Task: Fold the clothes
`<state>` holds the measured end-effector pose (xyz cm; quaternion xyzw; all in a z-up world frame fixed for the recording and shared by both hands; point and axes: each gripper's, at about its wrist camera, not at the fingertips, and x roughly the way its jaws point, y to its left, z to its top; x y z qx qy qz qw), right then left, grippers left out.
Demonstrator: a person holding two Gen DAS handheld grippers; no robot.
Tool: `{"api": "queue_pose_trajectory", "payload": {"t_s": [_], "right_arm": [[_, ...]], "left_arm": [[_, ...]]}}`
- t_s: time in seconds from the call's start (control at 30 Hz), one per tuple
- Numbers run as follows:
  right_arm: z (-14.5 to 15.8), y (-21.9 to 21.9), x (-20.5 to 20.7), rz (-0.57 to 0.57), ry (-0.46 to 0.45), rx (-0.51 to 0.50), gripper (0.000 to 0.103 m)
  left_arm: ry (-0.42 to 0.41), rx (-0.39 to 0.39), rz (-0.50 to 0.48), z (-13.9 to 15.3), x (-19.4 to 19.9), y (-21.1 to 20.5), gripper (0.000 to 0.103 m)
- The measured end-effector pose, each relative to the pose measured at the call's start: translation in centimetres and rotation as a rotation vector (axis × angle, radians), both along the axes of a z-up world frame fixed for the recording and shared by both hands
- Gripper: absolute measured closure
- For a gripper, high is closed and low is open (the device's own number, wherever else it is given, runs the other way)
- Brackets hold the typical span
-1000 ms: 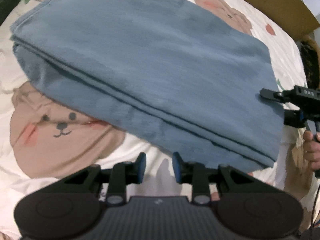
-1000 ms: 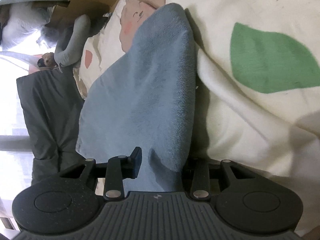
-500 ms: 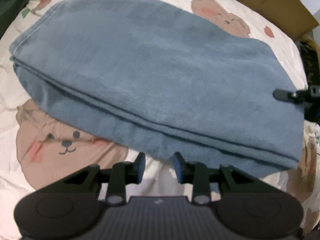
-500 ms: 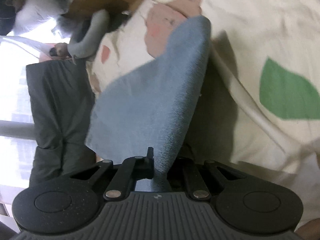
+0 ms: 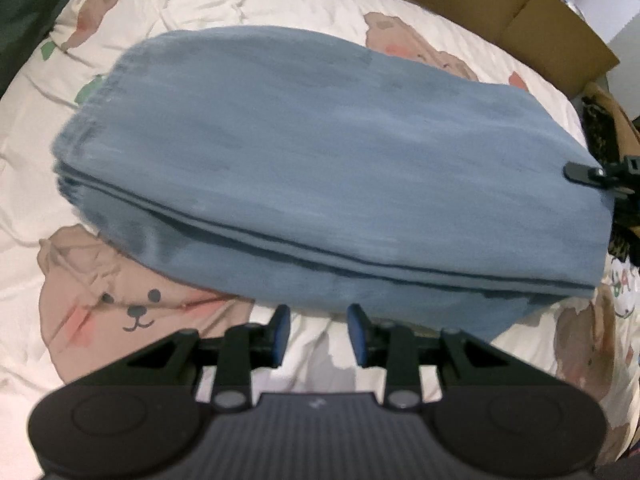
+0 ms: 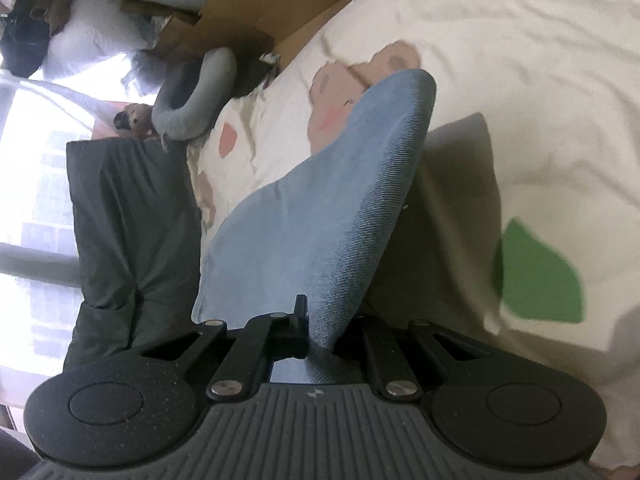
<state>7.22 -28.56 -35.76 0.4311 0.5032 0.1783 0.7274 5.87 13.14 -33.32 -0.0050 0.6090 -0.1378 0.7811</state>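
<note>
Lying folded in several layers on the bedsheet (image 5: 280,12), the blue garment (image 5: 320,152) is a soft, twill-textured cloth with stacked edges showing as dark seams along its near side. It sits just ahead of the left gripper (image 5: 319,335), whose blue-padded fingers stand apart with nothing between them, bare sheet below. At the garment's far right end the right gripper (image 6: 320,330) is pressed together on one corner; in its own view the cloth rises from the black fingers as a raised, curved flap, casting a shadow on the sheet to its right. Sheet: cream cotton, wrinkled, printed with pink-brown bears and green leaves. Brown cardboard box (image 5: 500,8) beyond the bed; dark grey fabric (image 6: 120,232) left of the right gripper.
</note>
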Motion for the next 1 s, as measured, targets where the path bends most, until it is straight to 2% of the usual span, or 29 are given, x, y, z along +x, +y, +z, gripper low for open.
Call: {"api": "queue_pose_trajectory", "payload": {"t_s": [0.17,0.4,0.6,0.73,0.87,1.0], "right_arm": [[0.6,-3.1,-0.4,-0.013,0.014,-0.037,0.098],[0.9,-7.6,-0.7,-0.065,0.054,-0.055,0.098],[-2.4,-10.0,-1.3,-0.118,0.119,-0.018,0.097],[-4.8,-10.5,-2.1,-0.153,0.152,-0.002,0.088],[-5.6,-10.4,-2.9,-0.128,0.142,-0.005,0.072],[-6.2,-10.3,-3.8,-0.097,0.165,-0.018,0.065]], "left_arm": [[-0.014,-0.022,-0.001,0.6,-0.1,0.4,0.069],[-0.059,-0.112,-0.015,2.0,0.8,-0.5,0.066],[-0.051,-0.117,-0.039,2.6,0.4,0.0,0.066],[-0.045,-0.106,-0.044,2.9,0.3,0.5,0.066],[-0.048,-0.096,-0.039,2.7,1.1,-0.1,0.066],[-0.049,-0.086,-0.031,2.4,1.9,-0.7,0.065]]}}
